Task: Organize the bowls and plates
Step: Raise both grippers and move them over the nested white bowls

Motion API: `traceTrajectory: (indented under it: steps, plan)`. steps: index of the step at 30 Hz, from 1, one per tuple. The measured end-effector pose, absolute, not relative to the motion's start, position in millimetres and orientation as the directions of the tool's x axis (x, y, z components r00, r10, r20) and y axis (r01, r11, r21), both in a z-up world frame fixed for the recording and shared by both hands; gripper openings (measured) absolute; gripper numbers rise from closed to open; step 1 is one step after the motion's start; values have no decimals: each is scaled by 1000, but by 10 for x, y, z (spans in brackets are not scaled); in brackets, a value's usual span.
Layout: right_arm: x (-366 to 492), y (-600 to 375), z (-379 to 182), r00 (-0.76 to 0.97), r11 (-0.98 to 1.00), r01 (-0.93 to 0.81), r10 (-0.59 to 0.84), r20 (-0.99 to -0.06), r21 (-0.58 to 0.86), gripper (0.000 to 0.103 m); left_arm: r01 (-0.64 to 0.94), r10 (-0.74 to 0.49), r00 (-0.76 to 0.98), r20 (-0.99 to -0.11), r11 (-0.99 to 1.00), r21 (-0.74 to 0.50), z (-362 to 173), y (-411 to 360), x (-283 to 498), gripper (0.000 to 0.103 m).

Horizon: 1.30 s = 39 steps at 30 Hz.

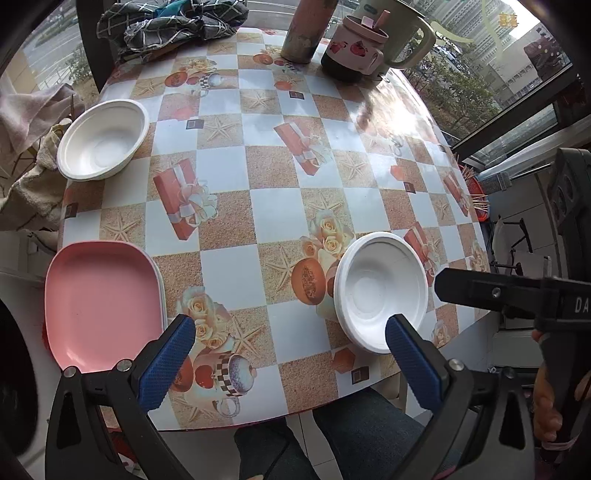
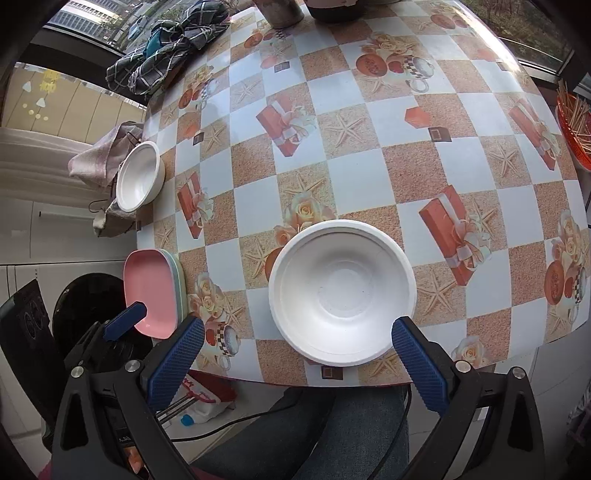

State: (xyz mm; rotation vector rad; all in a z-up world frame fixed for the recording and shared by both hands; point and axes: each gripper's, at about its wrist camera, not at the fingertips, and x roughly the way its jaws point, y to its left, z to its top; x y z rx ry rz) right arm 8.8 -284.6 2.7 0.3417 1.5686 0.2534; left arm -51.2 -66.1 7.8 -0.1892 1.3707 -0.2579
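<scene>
The table (image 1: 273,206), under a checked cloth printed with gift boxes and starfish, has most of its middle bare in both views; its near edge runs along the lower part of each frame, with the person's jean-clad legs (image 2: 332,435) below it.

In the left wrist view the left gripper (image 1: 290,334) hangs over that near edge with its blue-padded jaws spread wide and nothing between them. A stack of white bowls (image 1: 380,291) stands just beyond the right-hand pad, near the table's lower right edge, and is not gripped. A pink plate (image 1: 103,299) on top of a plate stack sits at the lower left, overhanging the table's edge, just left of the left-hand pad. A single white bowl (image 1: 103,140) stands empty at the upper left edge.

In the right wrist view the right gripper (image 2: 297,338) is likewise released, its jaws wide. The white bowl stack (image 2: 341,291) lies centred just ahead of them, its near rim between the two pads but untouched; the top bowl is empty.

At the upper edge stand a rusty cylinder (image 1: 306,29), a lidded mug (image 1: 354,48) and a crumpled checked cloth (image 1: 170,22). An orange basket of sticks (image 2: 576,122) is off the right edge.
</scene>
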Motion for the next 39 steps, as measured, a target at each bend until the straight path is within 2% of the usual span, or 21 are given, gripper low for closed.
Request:
traceTrajectory:
  steps: [13, 23, 30, 39]
  plan:
    - [-68, -2187, 56, -55, 919, -50, 389, -919, 392, 102, -47, -254, 220, -942, 962, -271, 180, -46, -800, 103]
    - [309, -1811, 269, -34, 902, -65, 426, -904, 427, 102, -137, -257, 299, -919, 941, -308, 531, 526, -551, 103]
    - [832, -1527, 321, -34, 888, -92, 449, -893, 450, 102, -237, -87, 328, -941, 956, -171, 761, 819, -172, 103]
    - [1557, -1269, 274, -46, 898, -110, 424, -904, 426, 102, -281, 7, 315, -949, 956, -86, 797, 1062, 470, 103]
